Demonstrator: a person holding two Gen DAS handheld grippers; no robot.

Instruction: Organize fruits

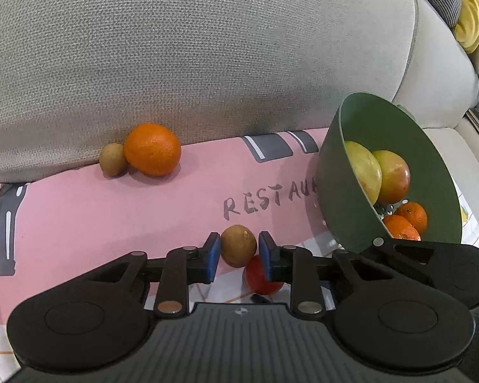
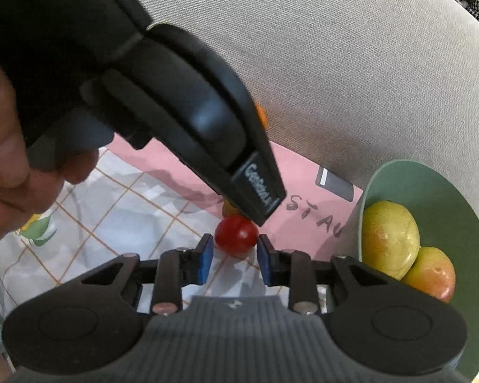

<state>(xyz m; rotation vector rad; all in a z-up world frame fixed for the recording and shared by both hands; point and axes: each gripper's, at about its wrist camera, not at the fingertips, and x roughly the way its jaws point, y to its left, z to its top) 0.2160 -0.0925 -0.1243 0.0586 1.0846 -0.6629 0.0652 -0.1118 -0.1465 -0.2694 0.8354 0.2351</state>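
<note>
Currently at the left tool [image 1: 239,249]: the blue pads sit a fruit's width apart, flanking a round brown rough-skinned fruit [image 1: 239,245]. I cannot tell whether they are squeezing it.
Right tool [image 2: 234,249]: partly open, holding nothing. A small glossy red round fruit [image 2: 236,236] lies right at its fingertips.
Why both are there: these two fruits touch near the front edge of the sofa seat, so each tool seems to be claiming one.
Carrier: a pink printed cloth [image 1: 111,223] covers the seat.
Green plastic bowl [image 1: 335,185]: at the cloth's right edge, tipped with its mouth toward the tools, probably for easy dropping in.
Already in the bowl: two large yellow-red fruits [image 1: 394,175] and two small oranges [image 1: 412,215].
Left to collect: a big orange [image 1: 152,149] touching a small brown fruit [image 1: 112,159] at the back edge, both lodged against the grey woven back cushion [image 1: 175,48].
Writing: "RESTAU" [image 1: 268,202] is brushed on the cloth before the bowl cuts it off. The left tool's body carries a label starting "Gen" whose ending is unclear.
</note>
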